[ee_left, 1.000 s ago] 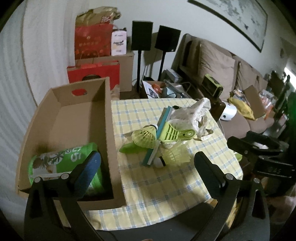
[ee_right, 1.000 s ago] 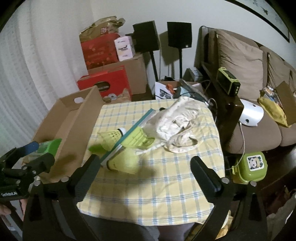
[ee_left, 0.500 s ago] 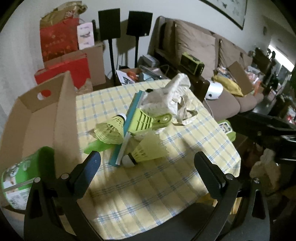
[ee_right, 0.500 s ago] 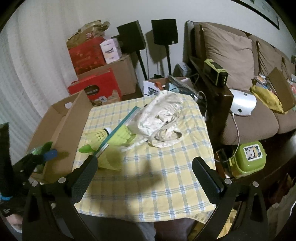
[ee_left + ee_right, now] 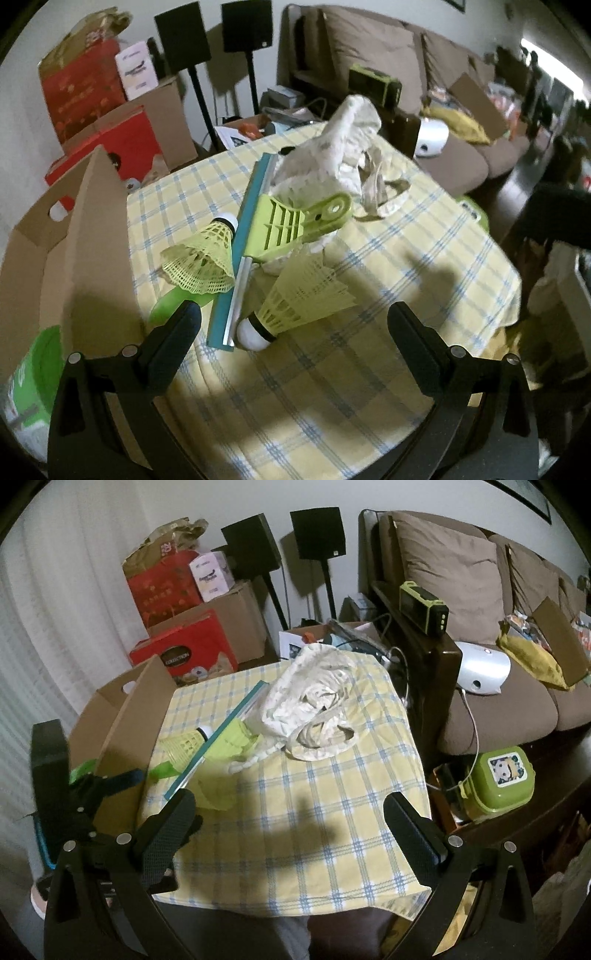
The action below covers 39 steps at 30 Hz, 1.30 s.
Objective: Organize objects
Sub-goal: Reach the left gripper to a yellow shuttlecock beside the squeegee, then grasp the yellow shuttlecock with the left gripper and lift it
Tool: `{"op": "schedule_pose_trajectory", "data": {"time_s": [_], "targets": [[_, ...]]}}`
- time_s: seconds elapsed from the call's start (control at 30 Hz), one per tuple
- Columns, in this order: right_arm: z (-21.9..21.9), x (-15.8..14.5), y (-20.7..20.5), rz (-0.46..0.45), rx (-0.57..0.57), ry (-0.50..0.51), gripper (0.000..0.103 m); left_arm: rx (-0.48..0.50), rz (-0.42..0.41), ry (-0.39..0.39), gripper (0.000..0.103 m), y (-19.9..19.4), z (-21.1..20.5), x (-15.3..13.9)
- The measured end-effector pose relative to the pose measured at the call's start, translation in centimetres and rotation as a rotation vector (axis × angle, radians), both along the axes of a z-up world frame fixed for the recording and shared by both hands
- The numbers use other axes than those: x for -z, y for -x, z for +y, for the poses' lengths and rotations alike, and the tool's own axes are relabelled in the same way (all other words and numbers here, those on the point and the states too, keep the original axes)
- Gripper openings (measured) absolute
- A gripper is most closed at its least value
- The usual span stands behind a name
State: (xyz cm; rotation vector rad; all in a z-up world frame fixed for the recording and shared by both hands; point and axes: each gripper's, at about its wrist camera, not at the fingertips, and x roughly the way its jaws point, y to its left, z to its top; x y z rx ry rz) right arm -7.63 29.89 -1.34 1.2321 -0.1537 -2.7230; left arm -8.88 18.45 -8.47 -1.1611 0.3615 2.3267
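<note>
Left wrist view: left gripper point(image 5: 293, 323) hovers low over the bench point(image 5: 369, 332), fingers point(image 5: 177, 332) spread wide, nothing between them. Landmark is the squeegee point(image 5: 255, 225), teal blade with lime-green handle, lying across the checked cloth. One yellow shuttlecock point(image 5: 201, 258) rests against its left side; a second shuttlecock point(image 5: 295, 299) lies just right of its near end, white cork toward the camera, just ahead of the spread fingers. A crumpled white cloth bag point(image 5: 340, 147) sits behind the squeegee handle, touching it. Cardboard box point(image 5: 92, 236) stands left of the squeegee at the bench edge; a green package point(image 5: 33, 384) shows inside it. Right wrist view: right gripper point(image 5: 290, 818) is back from the near edge of the bench, fingers point(image 5: 166, 834) wide apart and holding nothing. Squeegee point(image 5: 218, 734) lies left of centre, bag point(image 5: 314, 701) to its right, box point(image 5: 125, 716) to its left. Left gripper visible near the box, its fingers parted.
</note>
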Motion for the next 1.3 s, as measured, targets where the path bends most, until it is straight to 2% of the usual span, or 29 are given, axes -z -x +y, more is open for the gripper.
{"op": "schedule_pose_trajectory", "data": {"time_s": [0.23, 0.33, 0.43, 0.57, 0.67, 0.8, 1.07, 1.3], "targets": [[0.6, 0.4, 0.1, -0.014, 0.006, 0.017, 0.103, 0.000, 0.069, 0.101, 0.101, 0.8, 1.4, 1.9], [0.7, 0.6, 0.1, -0.020, 0.010, 0.020, 0.103, 0.011, 0.074, 0.113, 0.099, 0.9, 1.9, 2.6], [0.9, 0.7, 0.2, -0.024, 0.013, 0.020, 0.103, 0.019, 0.068, 0.124, 0.087, 1.0, 2.1, 3.1], [1.0, 0.8, 0.2, -0.026, 0.012, 0.021, 0.103, 0.030, 0.027, 0.112, 0.059, 1.4, 2.2, 3.7], [1.0, 0.9, 0.2, -0.029, 0.009, 0.021, 0.103, 0.032, 0.016, 0.097, 0.057, 1.5, 2.0, 3.7], [0.8, 1.1, 0.2, -0.033, 0.003, 0.022, 0.103, 0.040, 0.001, 0.048, 0.048, 1.4, 1.5, 3.1], [-0.1, 0.9, 0.4, -0.028, -0.020, 0.018, 0.103, 0.013, -0.068, -0.081, 0.046, 1.1, -0.4, 1.1], [-0.6, 0.4, 0.7, -0.017, -0.041, 0.036, 0.103, 0.007, -0.057, -0.241, 0.046, -0.6, -2.8, -3.1]]}}
